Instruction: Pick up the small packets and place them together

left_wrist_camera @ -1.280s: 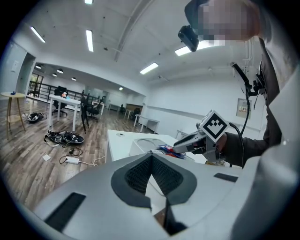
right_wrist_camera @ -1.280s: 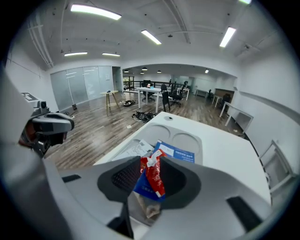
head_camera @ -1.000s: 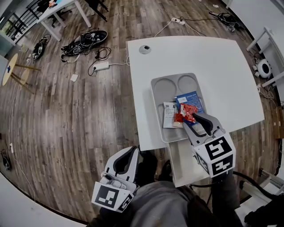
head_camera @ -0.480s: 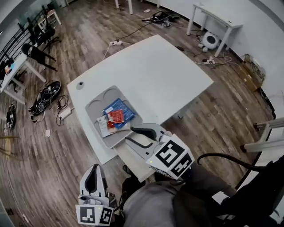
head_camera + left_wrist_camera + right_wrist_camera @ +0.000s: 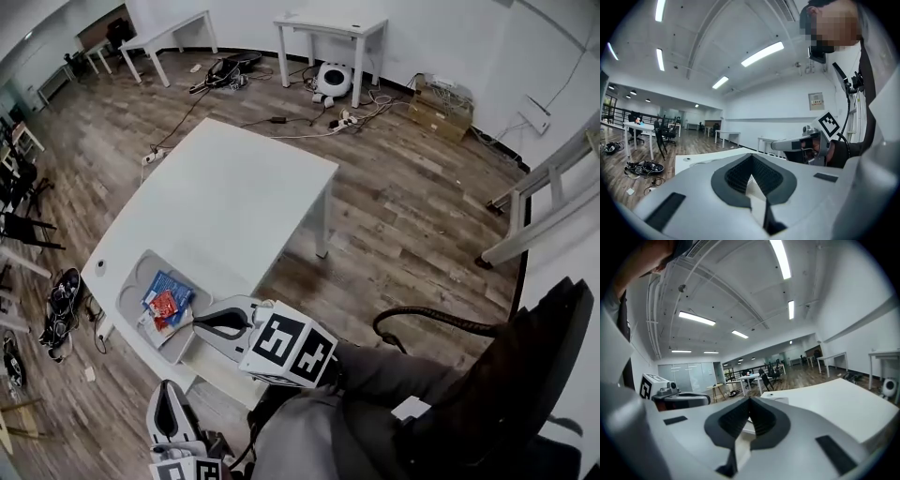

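Observation:
Three small packets lie close together in the grey tray (image 5: 129,281) on the near left corner of the white table (image 5: 234,197): a blue one (image 5: 169,285), a red one (image 5: 164,305) on top of it, and a white one (image 5: 150,325). My right gripper (image 5: 199,322) hangs just right of the tray. Its jaws have just been closing and now meet with nothing between them (image 5: 750,400). My left gripper (image 5: 167,388) is low beside my lap, off the table, with its jaws meeting at the tip and empty (image 5: 751,157).
A small white shelf (image 5: 217,367) sticks out under the table's near edge. Cables and a dark bundle (image 5: 58,302) lie on the wood floor to the left. More white tables (image 5: 328,33) stand at the back. A black chair (image 5: 525,394) is at my right.
The right gripper has drawn back from over the packets and risen, and its jaws have gone from open to shut, empty. The left gripper dropped lower in view. The packets stay in the tray.

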`<state>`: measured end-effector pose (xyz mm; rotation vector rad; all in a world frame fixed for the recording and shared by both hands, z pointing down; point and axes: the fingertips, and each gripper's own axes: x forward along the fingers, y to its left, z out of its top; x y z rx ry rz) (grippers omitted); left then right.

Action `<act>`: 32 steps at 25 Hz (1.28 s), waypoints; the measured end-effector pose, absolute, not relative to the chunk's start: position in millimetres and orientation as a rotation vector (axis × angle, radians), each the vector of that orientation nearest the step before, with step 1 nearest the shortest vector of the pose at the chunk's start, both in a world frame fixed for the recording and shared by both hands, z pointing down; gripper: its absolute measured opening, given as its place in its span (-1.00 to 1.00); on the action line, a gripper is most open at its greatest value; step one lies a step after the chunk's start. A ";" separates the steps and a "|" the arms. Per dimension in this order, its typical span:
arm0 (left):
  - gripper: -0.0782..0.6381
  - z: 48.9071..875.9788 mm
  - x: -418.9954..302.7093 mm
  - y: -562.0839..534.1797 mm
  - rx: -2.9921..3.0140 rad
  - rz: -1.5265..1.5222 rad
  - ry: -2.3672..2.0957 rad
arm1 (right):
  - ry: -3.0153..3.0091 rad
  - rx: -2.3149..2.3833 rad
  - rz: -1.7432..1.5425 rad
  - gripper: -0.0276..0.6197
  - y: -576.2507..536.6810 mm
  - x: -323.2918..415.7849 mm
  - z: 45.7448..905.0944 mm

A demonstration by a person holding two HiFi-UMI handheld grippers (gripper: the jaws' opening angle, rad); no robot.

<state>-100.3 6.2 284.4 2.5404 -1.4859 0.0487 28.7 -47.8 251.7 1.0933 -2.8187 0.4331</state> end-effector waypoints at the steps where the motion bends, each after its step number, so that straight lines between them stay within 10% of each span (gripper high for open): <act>1: -0.79 280.4 -97.6 5.2 2.546 0.061 -1.486 | -2.821 1.097 0.435 -0.90 -46.8 30.1 250.0; 32: -0.79 185.5 -55.1 -17.7 2.793 0.194 -1.602 | -3.111 0.920 0.139 -0.90 -22.2 5.8 188.2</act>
